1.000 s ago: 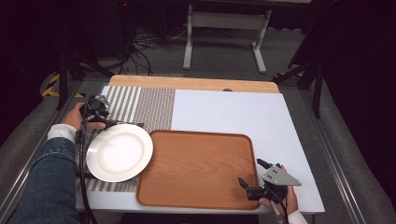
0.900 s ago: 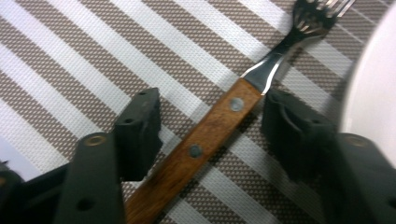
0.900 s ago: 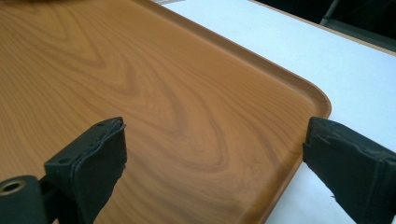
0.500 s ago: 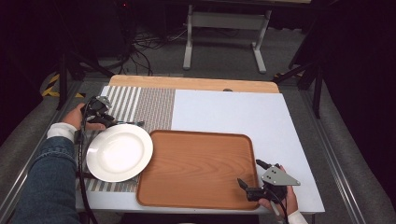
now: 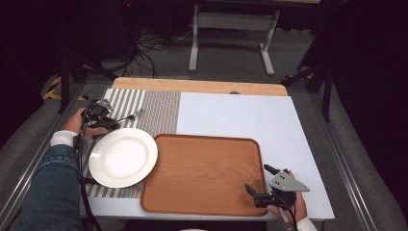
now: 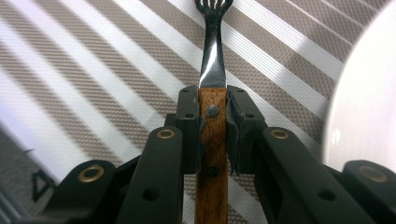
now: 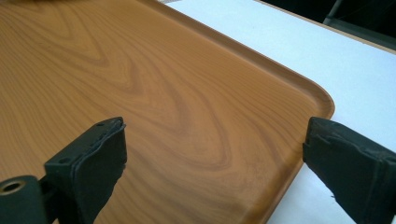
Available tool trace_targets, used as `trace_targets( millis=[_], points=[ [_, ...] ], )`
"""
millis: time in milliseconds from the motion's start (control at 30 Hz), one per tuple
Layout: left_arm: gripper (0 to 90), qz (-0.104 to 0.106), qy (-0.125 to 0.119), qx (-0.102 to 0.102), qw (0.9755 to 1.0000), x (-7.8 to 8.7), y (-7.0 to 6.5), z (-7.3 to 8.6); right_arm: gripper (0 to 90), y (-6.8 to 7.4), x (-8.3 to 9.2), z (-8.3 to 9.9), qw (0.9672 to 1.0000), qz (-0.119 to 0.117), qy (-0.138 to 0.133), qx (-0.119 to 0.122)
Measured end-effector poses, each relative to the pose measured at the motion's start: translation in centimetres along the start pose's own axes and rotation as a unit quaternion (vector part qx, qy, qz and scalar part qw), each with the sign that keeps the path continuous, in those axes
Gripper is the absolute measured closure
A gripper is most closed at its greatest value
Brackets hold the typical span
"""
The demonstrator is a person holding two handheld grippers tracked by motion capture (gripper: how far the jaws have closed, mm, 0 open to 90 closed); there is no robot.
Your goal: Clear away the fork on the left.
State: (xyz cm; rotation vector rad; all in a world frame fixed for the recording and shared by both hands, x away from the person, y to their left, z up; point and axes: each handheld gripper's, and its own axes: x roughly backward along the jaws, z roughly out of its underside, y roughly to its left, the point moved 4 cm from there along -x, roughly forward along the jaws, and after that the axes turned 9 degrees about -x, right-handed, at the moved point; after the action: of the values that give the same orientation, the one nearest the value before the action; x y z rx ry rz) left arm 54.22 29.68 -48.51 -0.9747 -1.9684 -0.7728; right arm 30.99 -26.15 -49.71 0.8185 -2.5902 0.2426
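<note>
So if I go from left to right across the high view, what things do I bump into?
Left gripper shut on the fork → white plate → wooden tray → right gripper, jaws open.

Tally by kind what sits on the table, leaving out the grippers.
Fork: 1
White plate: 1
Wooden tray: 1
Striped placemat: 1
Total: 4
</note>
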Motion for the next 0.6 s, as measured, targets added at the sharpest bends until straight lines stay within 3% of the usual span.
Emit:
trace_targets(
  millis=[67,133,200,233,267,300,333,367,400,500,533,600],
  points=[
    [77.2,-0.028,-0.026,0.010,0.9992,0.8,0.1,-0.1,7.3,0.0,0.0,0.0,1.0000,0.000,0.000,0.000],
    [77.2,-0.056,-0.060,0.027,0.9962,1.9,0.2,-0.4,7.3,0.0,0.1,0.0,1.0000,0.002,-0.001,-0.001],
    [77.3,-0.075,-0.086,0.036,0.9928,2.8,0.2,-0.5,7.3,0.0,0.1,0.0,1.0000,0.002,-0.002,-0.001],
    [77.2,-0.075,-0.086,0.036,0.9928,2.8,0.2,-0.5,7.3,0.0,0.1,0.0,1.0000,0.002,-0.002,-0.001],
    [77.2,-0.082,-0.095,0.040,0.9912,3.1,0.2,-0.5,7.3,0.0,0.1,0.0,1.0000,0.003,-0.002,0.000],
    [77.2,-0.091,-0.114,0.045,0.9883,3.8,0.0,-0.7,7.3,-0.1,0.2,0.0,1.0000,0.003,-0.004,-0.002],
    [77.2,-0.109,-0.138,0.052,0.9830,4.7,-0.2,-0.9,7.3,-0.1,0.2,-0.1,1.0000,0.003,-0.005,-0.001],
    [77.3,-0.109,-0.138,0.052,0.9830,4.7,-0.2,-0.9,7.2,-0.1,0.2,-0.1,1.0000,0.002,-0.006,-0.002],
    [77.3,-0.113,-0.156,0.057,0.9796,5.3,-0.5,-1.1,7.2,-0.1,0.2,-0.1,1.0000,0.002,-0.006,-0.002],
    [77.2,-0.117,-0.185,0.057,0.9742,6.5,-1.2,-1.6,7.2,-0.1,0.4,-0.3,0.9999,0.001,-0.012,-0.005],
    [77.2,-0.122,-0.201,0.051,0.9706,7.2,-2.1,-2.1,7.3,0.0,0.5,-0.3,0.9999,0.001,-0.014,-0.004],
    [77.3,-0.120,-0.206,0.047,0.9700,7.5,-2.6,-2.4,7.3,-0.1,0.6,-0.4,0.9999,0.002,-0.015,-0.004]
  ],
)
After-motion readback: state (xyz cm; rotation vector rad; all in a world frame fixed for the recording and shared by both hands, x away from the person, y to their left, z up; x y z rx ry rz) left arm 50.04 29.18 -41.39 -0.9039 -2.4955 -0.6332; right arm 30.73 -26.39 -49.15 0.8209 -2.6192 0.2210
